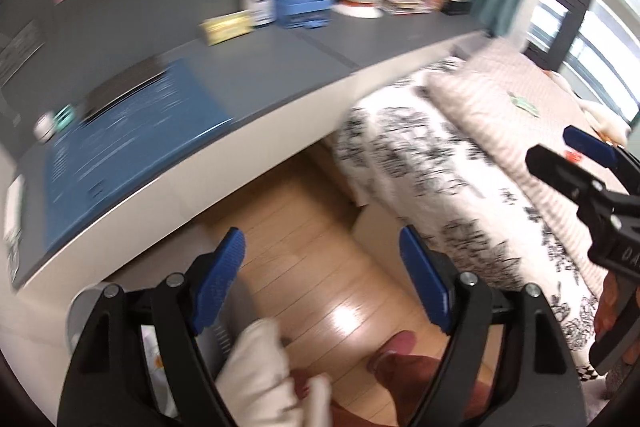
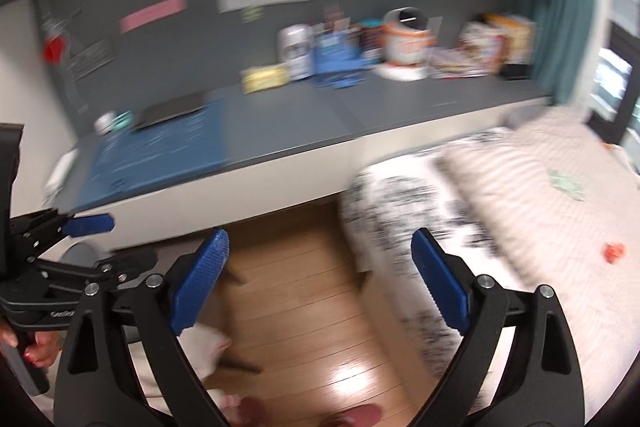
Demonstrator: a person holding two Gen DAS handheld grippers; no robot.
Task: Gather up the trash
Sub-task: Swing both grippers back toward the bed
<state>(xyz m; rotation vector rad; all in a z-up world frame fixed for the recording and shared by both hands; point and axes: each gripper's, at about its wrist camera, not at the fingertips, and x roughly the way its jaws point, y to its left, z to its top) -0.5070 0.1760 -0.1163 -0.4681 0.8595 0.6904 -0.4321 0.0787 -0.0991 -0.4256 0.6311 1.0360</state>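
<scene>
- Left wrist view: left gripper (image 1: 322,281) jaws wide apart, nothing between them, above wooden floor (image 1: 320,267). Small green scrap (image 1: 524,103) and red scrap (image 1: 573,155), both blurred, lie on the striped bed cover (image 1: 500,115).
- Right wrist view: right gripper (image 2: 320,281) jaws spread, empty. Crumpled red scrap (image 2: 614,251) rests on the bed cover, green scrap (image 2: 568,185) well apart beyond it.

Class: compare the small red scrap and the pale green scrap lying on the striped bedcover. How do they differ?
The small red scrap is a bright, compact lump; the pale green scrap is flatter and more spread out. The red scrap lies nearer the cameras, the green scrap farther up the striped bedcover. Both rest loose, ungripped.
</scene>
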